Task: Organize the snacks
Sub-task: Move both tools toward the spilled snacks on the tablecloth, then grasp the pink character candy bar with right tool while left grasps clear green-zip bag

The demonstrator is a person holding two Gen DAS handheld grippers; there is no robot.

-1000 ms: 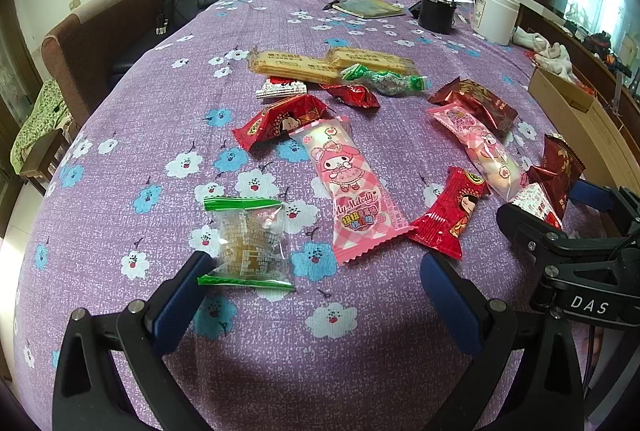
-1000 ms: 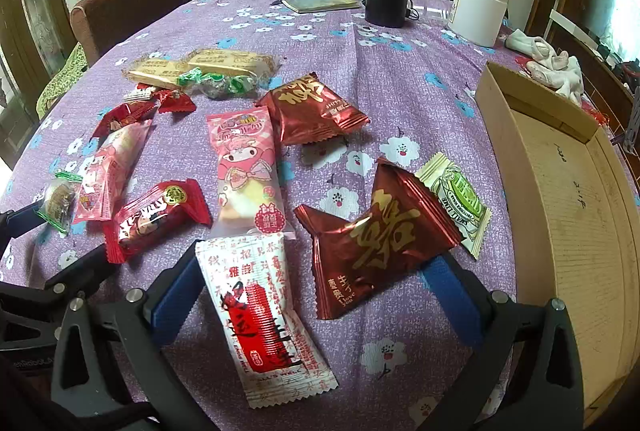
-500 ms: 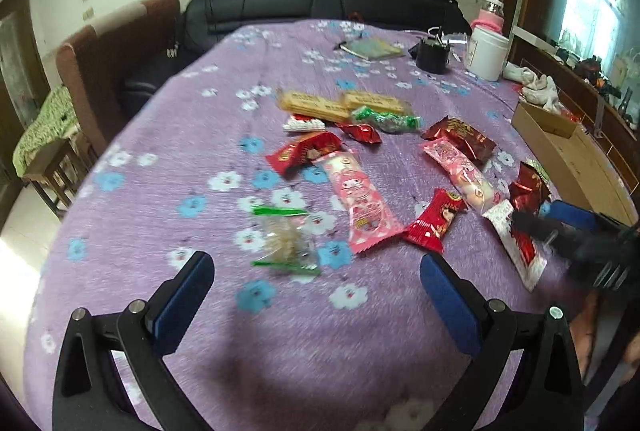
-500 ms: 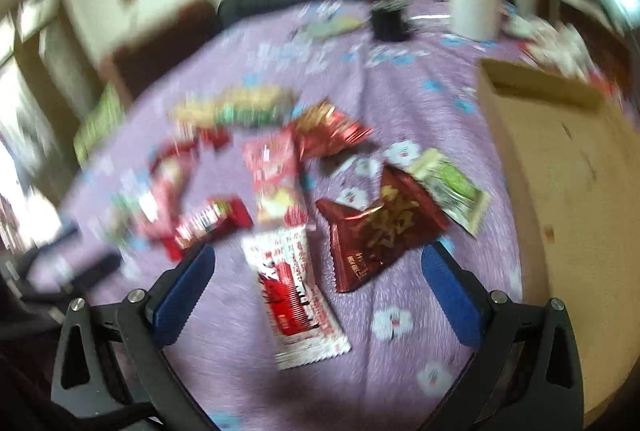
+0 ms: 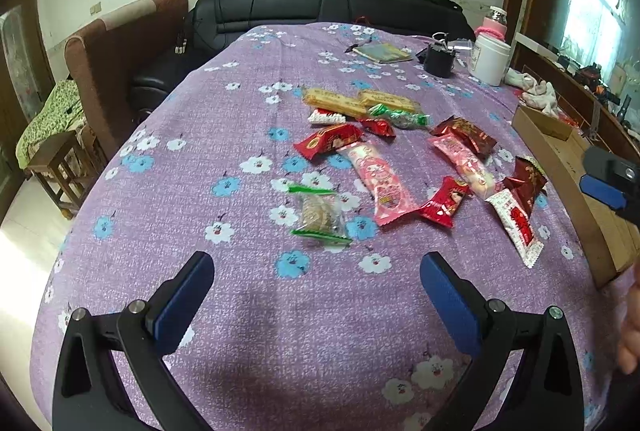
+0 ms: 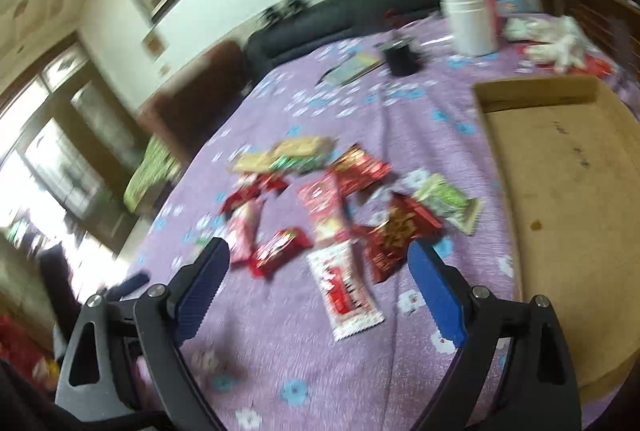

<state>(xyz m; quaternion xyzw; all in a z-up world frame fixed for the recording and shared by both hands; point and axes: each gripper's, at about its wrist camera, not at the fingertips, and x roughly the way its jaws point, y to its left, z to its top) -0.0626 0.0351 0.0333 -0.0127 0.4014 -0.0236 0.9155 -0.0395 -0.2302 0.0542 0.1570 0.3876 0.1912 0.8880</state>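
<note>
Left gripper [image 5: 316, 295] released; right gripper [image 6: 318, 285] closing, nothing between jaws. Take the white-and-red foil snack packet [image 6: 344, 289] first; it lies nearest the shallow cardboard tray [image 6: 560, 191] at the table's right edge.

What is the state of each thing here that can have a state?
left gripper: jaws wide open, nothing between them.
right gripper: jaws closing, nothing between them.
cardboard tray: open on top, no snacks inside.
clear cookie packet: sealed, flat on the cloth.
white jar: upright, lid on.
</note>
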